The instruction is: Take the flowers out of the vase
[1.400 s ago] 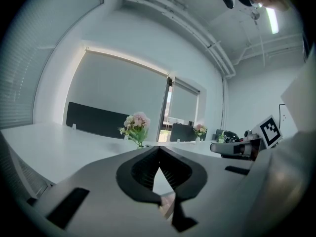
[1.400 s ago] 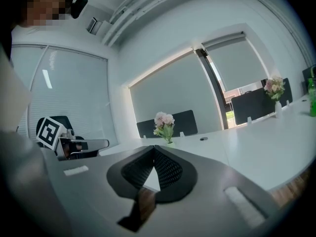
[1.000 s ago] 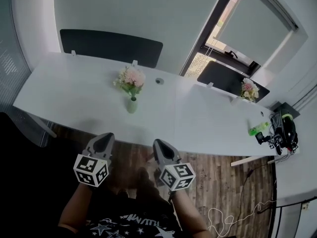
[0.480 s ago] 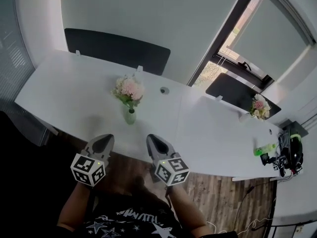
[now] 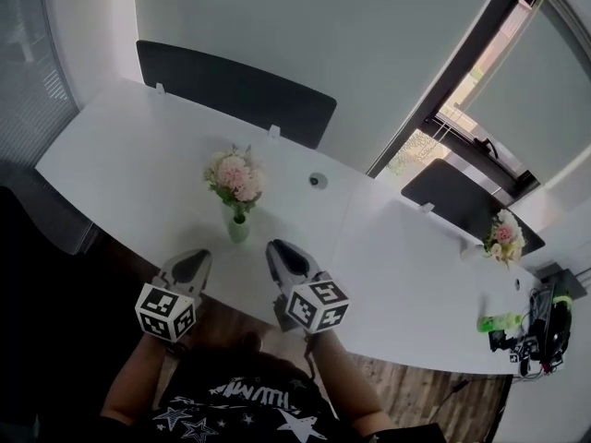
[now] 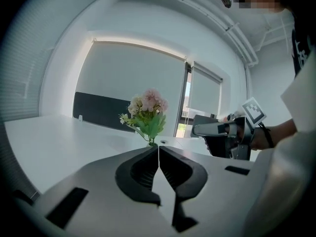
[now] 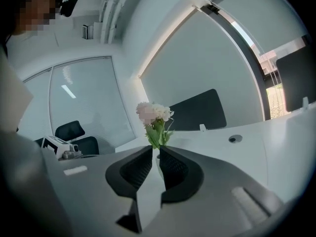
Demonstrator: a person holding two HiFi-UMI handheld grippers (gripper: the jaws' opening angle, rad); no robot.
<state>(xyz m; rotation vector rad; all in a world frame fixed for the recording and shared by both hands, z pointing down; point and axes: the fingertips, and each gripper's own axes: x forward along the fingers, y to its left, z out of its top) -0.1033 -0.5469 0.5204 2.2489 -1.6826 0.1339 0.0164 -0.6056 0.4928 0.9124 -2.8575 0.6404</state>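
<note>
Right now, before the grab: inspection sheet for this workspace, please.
Surface: long white desk with a round grommet.
Job's things: flowers upright in the green vase, untouched.
Clutter: second bouquet, green bottle and dark gear at the far right end.
Grippers: left gripper jaws together, empty; right gripper jaws opening, nothing between them; both short of the vase.
Cables: nothing seen clearly.
Surroundings: dark divider panel, window, wood floor.
</note>
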